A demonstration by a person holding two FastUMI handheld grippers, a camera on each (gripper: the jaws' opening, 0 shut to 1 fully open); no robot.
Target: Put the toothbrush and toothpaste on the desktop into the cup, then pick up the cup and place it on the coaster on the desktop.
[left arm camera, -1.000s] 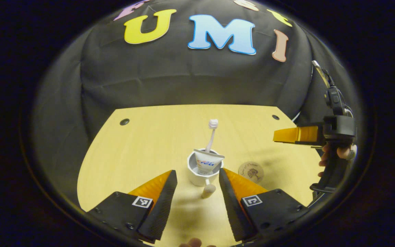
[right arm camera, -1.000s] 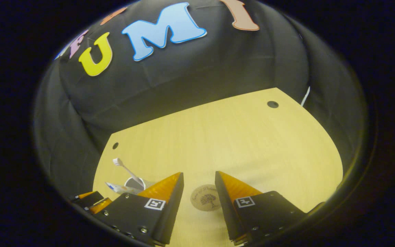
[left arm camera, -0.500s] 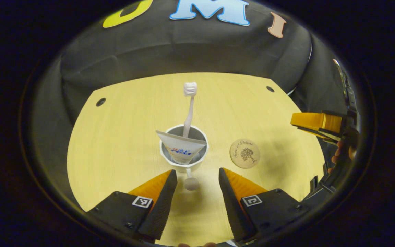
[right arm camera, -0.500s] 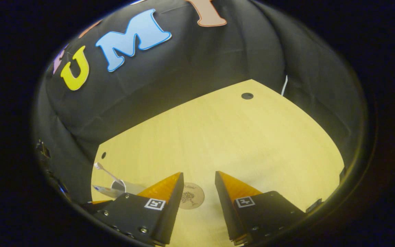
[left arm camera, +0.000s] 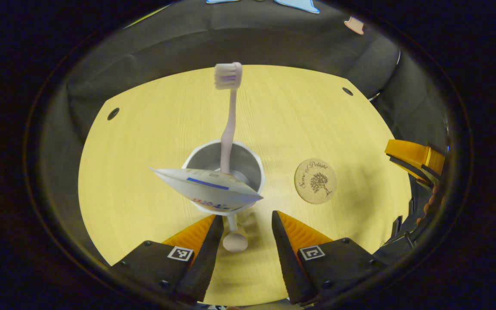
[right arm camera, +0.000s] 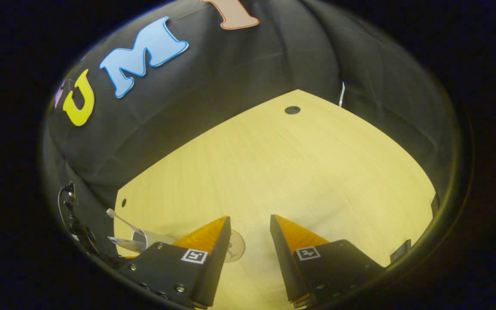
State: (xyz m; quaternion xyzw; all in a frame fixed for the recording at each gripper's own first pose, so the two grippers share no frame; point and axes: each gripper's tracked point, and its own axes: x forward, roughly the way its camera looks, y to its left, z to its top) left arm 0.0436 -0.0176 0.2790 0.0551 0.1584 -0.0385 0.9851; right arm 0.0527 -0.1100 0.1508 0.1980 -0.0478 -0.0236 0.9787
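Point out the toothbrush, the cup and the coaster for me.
toothbrush [left arm camera: 228, 129], left gripper view, on its neck.
cup [left arm camera: 203, 154], left gripper view, on the inside wall.
coaster [left arm camera: 315, 181], left gripper view, on its printed face.

Matt wood-grain desktop [left arm camera: 144, 129], glossy smooth cup [left arm camera: 254, 165], shiny plastic toothpaste [left arm camera: 207, 191], cork-like matt coaster [left arm camera: 315, 181].

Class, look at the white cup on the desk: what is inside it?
Inside the cup stand a toothbrush, bristles up, and a toothpaste tube whose flat end sticks out across the rim. The tube covers its own lower end and part of the cup's bottom.
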